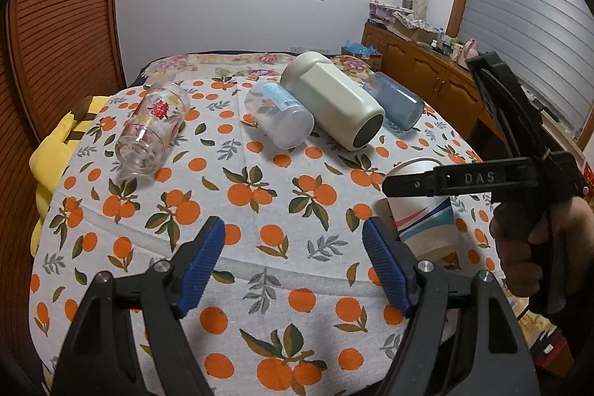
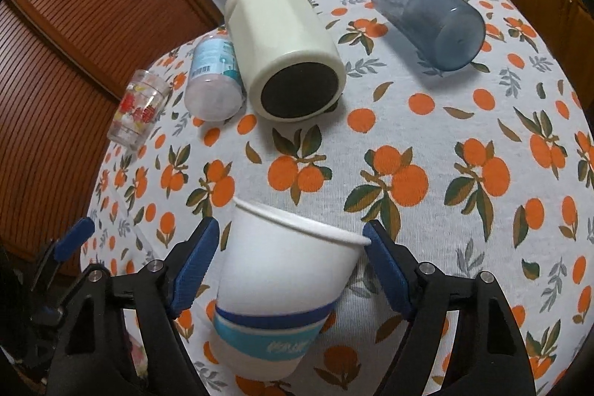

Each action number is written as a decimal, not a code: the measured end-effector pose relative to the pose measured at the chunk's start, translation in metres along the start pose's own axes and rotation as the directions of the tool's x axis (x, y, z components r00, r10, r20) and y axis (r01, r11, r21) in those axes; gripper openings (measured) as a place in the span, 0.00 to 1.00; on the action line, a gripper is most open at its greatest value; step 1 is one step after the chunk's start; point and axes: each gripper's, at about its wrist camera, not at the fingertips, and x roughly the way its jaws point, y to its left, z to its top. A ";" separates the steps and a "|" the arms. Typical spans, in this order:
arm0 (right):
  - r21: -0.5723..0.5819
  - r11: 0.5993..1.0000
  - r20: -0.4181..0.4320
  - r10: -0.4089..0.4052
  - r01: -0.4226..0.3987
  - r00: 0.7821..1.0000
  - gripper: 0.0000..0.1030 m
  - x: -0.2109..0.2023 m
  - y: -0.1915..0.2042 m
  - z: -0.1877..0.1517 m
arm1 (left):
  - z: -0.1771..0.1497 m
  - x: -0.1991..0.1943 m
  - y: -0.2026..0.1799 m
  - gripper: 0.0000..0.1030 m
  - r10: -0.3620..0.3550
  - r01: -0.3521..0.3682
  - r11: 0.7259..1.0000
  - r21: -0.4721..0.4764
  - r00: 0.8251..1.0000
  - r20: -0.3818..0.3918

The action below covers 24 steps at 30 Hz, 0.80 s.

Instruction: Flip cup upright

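Paper cup (image 2: 282,288) upright on the orange-print tablecloth (image 2: 427,121) between the spread tongs of the right gripper (image 2: 291,266) — left gripper (image 1: 293,262) likewise apart, holding nothing

Paper cup (image 2: 282,270) matt white; tablecloth (image 2: 408,121) under it woven cloth, orange print; beyond the cup, cream mug (image 2: 282,36) smooth, slightly glossy, blue tumbler (image 2: 427,17) translucent plastic, printed glass (image 1: 150,125) clear, shiny; gripper pads (image 1: 202,260) ribbed blue
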 end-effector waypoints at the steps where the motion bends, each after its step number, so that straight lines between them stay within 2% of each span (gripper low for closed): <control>1: 0.007 1.000 -0.010 0.002 -0.002 1.000 0.79 0.002 -0.001 0.001 | 0.000 0.000 0.000 0.74 0.000 0.000 1.000 -0.001 1.000 -0.001; 12: -0.024 0.999 -0.103 -0.027 0.025 0.994 0.80 0.008 0.002 0.006 | -0.003 -0.001 0.005 0.74 0.001 -0.001 1.000 -0.005 1.000 -0.003; 16: -0.031 0.999 -0.095 -0.036 0.033 0.995 0.72 0.009 0.002 0.011 | -0.004 0.000 0.006 0.74 0.002 -0.002 1.000 -0.006 1.000 -0.011; 21: -0.124 0.991 0.033 -0.039 0.043 0.999 0.71 -0.005 0.014 0.012 | -0.005 0.001 0.006 0.74 0.004 -0.004 1.000 -0.007 1.000 -0.013; 24: -0.210 0.972 0.136 -0.078 0.105 0.988 0.71 -0.015 0.026 0.010 | -0.005 0.002 0.007 0.74 0.006 -0.006 1.000 -0.011 1.000 -0.014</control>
